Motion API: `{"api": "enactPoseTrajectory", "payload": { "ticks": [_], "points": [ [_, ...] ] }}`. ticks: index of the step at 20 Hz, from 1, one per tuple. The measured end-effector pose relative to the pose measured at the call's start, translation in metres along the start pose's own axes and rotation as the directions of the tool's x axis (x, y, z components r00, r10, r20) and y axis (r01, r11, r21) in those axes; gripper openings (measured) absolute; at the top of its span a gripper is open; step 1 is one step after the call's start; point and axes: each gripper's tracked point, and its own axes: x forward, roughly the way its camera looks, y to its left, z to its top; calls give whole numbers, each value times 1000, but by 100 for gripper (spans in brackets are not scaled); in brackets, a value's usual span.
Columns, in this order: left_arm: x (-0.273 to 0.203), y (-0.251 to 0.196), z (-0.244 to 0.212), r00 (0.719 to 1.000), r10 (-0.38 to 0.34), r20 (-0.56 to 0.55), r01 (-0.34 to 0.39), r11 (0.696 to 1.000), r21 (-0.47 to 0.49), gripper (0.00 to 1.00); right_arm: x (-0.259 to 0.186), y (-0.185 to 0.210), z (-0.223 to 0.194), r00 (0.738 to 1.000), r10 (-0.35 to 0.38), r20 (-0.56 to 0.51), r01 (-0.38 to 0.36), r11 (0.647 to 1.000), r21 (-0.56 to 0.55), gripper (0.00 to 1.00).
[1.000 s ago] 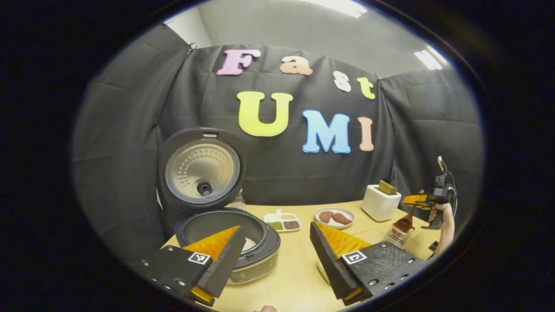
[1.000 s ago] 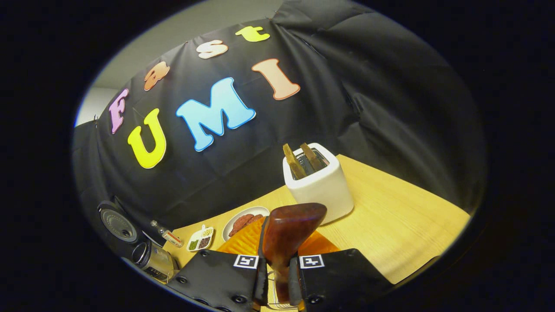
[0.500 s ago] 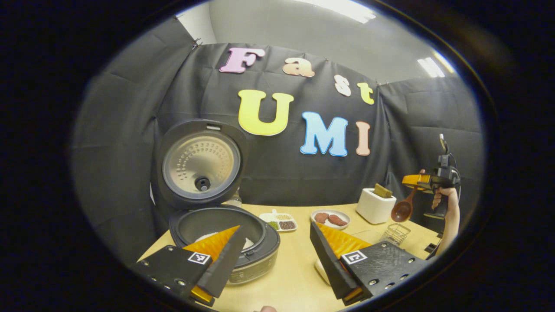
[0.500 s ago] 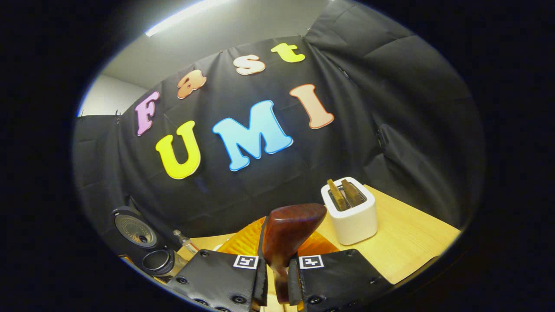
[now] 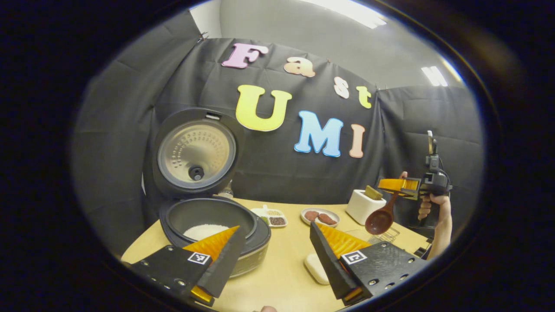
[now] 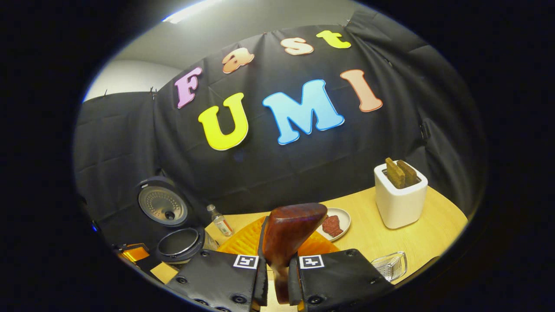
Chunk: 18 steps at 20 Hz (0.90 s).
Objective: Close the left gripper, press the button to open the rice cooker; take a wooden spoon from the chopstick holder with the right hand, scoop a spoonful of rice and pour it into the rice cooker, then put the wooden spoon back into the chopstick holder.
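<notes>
The rice cooker stands open at the table's left, its lid upright, and white rice lies in the pot. My left gripper hovers open in front of it with nothing between its fingers. To the right, a hand holds my right gripper shut on the handle of the wooden spoon. The spoon's bowl hangs down above the wire chopstick holder. In the right gripper view, the spoon's handle stands pinched in my right gripper. The cooker lies far left there.
A white toaster with toast stands at the back right. A plate of red slices and a divided dish of beans sit mid-table. A small white oblong thing lies near my left gripper. A small bottle stands beside the cooker.
The right gripper has lifted the spoon up out of the chopstick holder and swung it left toward the table's middle. The left gripper stayed open and tilted slightly.
</notes>
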Motion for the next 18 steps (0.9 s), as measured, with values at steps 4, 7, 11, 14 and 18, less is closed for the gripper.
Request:
{"api": "enactPoseTrajectory", "payload": {
  "ticks": [4, 7, 11, 14, 18],
  "points": [
    [-9, 1, -4, 1000, -6, -3, 6, 1000, -18, 96, 13, 9, -43, 995, -20, -96, 14, 998, -62, 20],
    [-12, 5, -7, 1000, 0, 0, 0, 1000, -20, 94, 19, 16, -75, 984, -28, -175, 7, 993, -115, 20],
    [-19, 13, -5, 1000, 12, 11, -12, 1000, -5, 91, 23, 7, -116, 959, -66, -274, 34, 992, -120, 20],
    [-21, 15, -4, 1000, 13, 15, -13, 1000, 5, 91, 21, 14, -133, 946, -48, -321, 20, 996, -90, 20],
    [-23, 27, -3, 999, 36, 24, -36, 999, 6, 91, 21, 23, -142, 937, -46, -346, 28, 998, -55, 20]
  ]
}}
